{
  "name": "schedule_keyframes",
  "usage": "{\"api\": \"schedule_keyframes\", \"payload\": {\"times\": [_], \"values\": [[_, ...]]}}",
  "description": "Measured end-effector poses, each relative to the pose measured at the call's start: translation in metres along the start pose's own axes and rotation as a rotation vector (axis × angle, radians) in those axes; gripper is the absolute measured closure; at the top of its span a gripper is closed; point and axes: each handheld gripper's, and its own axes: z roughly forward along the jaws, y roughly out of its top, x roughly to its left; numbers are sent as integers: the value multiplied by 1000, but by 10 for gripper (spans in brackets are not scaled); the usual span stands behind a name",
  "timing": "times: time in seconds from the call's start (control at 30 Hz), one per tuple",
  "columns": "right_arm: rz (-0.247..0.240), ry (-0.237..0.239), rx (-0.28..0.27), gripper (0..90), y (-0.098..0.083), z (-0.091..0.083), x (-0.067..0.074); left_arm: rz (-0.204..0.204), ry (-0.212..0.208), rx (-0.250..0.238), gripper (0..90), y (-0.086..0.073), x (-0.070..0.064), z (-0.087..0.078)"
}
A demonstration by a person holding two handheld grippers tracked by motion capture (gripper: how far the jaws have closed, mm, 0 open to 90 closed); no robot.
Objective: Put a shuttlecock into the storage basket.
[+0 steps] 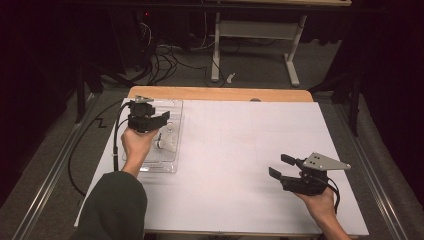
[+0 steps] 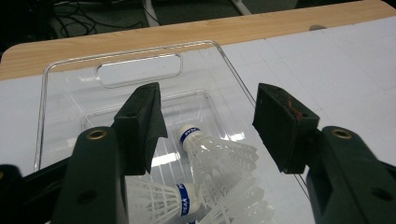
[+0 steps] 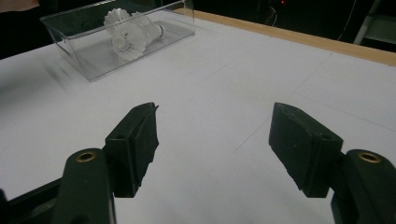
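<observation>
A clear plastic tray (image 1: 172, 167) sits at the left of the white table top and holds several white shuttlecocks (image 1: 167, 140) with blue bands. My left gripper (image 1: 164, 121) hovers just over the tray, open, its jaws apart and nothing between the pads. In the left gripper view my left gripper (image 2: 208, 119) frames one shuttlecock (image 2: 219, 156) lying below in the tray (image 2: 60, 107), with another shuttlecock (image 2: 159, 198) beside it. My right gripper (image 1: 281, 166) is held open over bare table at the front right. In the right gripper view my right gripper (image 3: 215, 140) is empty, with the tray (image 3: 93, 60) and shuttlecocks (image 3: 133, 35) far off.
A white sheet (image 1: 240, 150) covers the table, with a strip of wooden edge (image 1: 220, 93) at the back. Beyond it are floor cables (image 1: 160, 62) and a white table frame (image 1: 255, 30). Metal rails (image 1: 47, 180) run along both sides.
</observation>
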Motion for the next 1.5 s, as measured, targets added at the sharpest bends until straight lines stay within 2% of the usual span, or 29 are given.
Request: {"api": "schedule_keyframes", "payload": {"times": [0.23,0.47,0.83,1.2,1.5], "values": [[3,-6,-7,328,-1,-2,-1,8,-11,-4,398,0,-3,-7],[0,-13,-17,323,-4,-5,-1,9,-46,-31,396,-3,-6,-15],[-7,-29,-27,311,-9,-10,-2,11,-76,-61,390,-11,-8,-23],[4,-40,-34,309,-13,-14,-4,58,-108,-92,390,-16,-17,-33],[9,-53,-43,308,-17,-18,-5,70,-123,-109,391,-22,-21,-37]]}}
